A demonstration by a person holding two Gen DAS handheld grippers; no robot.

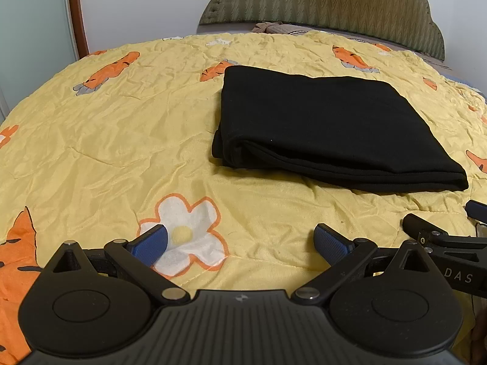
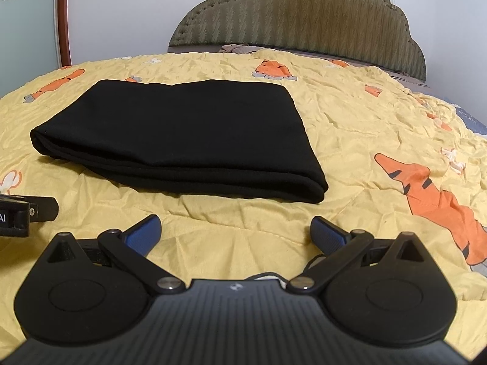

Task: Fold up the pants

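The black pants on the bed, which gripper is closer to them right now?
Neither clearly. The left gripper sits short of the folded black pants toward their left end; the right gripper sits short of their near edge, toward the right end. Both open.

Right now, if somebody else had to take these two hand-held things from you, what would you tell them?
Left tool: open, holding nothing, low over the yellow bedspread in front of the pants.
Right tool: open, holding nothing, beside the left one.
Black pants: folded into a compact rectangle, lying flat on the bedspread, apart from both tools.
Done: the folding looks finished; layered edges face the cameras.
Left: probably nothing, perhaps squaring up the slightly uneven near edge.
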